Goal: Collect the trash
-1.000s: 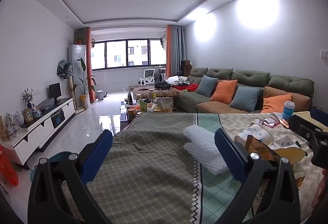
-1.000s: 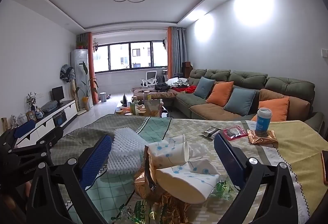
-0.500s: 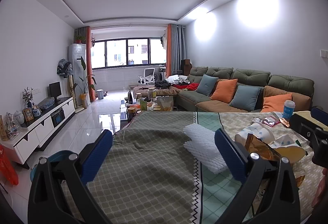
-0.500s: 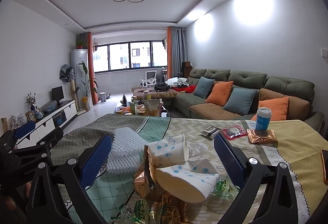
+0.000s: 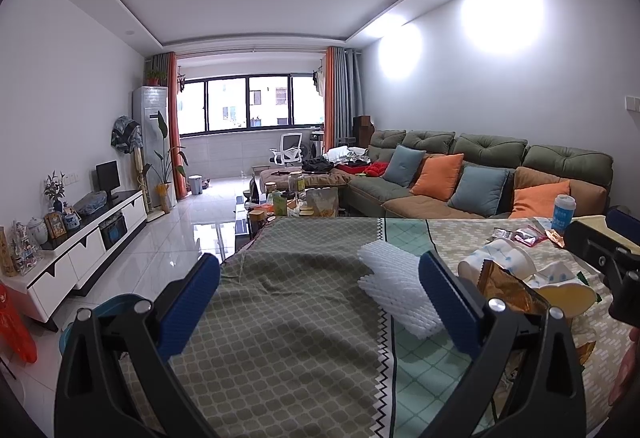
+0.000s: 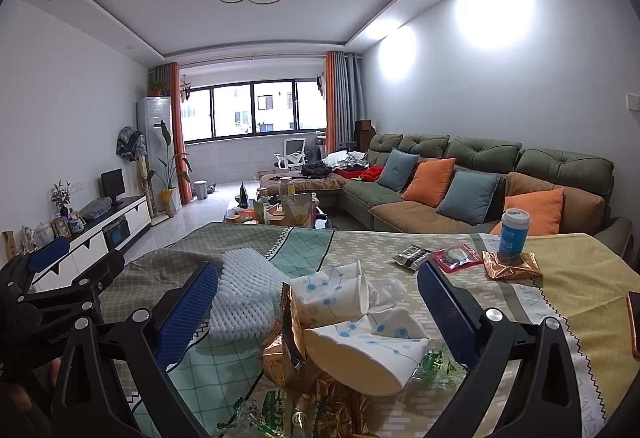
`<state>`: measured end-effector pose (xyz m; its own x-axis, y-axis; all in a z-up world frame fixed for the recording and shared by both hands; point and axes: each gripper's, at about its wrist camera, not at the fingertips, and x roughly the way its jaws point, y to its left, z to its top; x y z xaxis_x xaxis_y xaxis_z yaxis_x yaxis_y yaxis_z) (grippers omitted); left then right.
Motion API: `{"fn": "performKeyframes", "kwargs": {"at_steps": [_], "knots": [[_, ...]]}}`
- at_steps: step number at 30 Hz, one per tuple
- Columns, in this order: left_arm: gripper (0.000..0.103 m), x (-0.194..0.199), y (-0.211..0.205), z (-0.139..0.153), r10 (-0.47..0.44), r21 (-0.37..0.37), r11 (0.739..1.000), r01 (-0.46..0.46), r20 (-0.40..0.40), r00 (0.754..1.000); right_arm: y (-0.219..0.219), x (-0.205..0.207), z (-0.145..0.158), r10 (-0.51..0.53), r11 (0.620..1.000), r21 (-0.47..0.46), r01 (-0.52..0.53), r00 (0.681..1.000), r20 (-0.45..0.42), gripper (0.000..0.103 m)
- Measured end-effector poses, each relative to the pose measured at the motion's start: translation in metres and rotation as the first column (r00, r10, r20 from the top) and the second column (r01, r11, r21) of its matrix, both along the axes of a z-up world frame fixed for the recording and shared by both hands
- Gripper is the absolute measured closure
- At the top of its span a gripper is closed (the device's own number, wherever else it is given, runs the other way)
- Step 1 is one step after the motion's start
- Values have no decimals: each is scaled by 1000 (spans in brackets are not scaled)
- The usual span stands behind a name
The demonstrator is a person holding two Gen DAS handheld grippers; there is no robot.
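Observation:
Trash lies on a table with a patterned cloth [image 6: 560,278]. Two crushed white paper cups with blue dots [image 6: 360,330] lie among gold wrappers [image 6: 280,350] and green wrappers [image 6: 280,410], close in front of my open, empty right gripper [image 6: 320,314]. A white foam net [image 6: 244,294] lies to their left. My open, empty left gripper [image 5: 320,302] hovers over bare cloth, with the foam net [image 5: 396,290] by its right finger and the cups [image 5: 504,266] further right. Small snack packets [image 6: 436,258] lie farther back.
A blue-and-white lidded cup [image 6: 514,232] stands on a gold wrapper [image 6: 512,266] at the table's far right. A blue bin [image 5: 104,314] sits on the floor left of the table. A sofa [image 6: 480,181] and a cluttered coffee table [image 6: 280,205] lie beyond.
Both views have shifted very slightly; the grippers stay open and nothing on the table has moved.

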<state>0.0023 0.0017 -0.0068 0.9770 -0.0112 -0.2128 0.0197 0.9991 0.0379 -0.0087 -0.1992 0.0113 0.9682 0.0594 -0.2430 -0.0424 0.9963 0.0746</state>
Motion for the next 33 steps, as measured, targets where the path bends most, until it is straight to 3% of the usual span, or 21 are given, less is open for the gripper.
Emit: {"fn": "performKeyframes", "kwargs": {"at_steps": [33], "knots": [[3,1,0,0,-3,-5,1000,3,-9,1000,5,-1,-1,-2,1000,-1,2,1000,-1,4]]}}
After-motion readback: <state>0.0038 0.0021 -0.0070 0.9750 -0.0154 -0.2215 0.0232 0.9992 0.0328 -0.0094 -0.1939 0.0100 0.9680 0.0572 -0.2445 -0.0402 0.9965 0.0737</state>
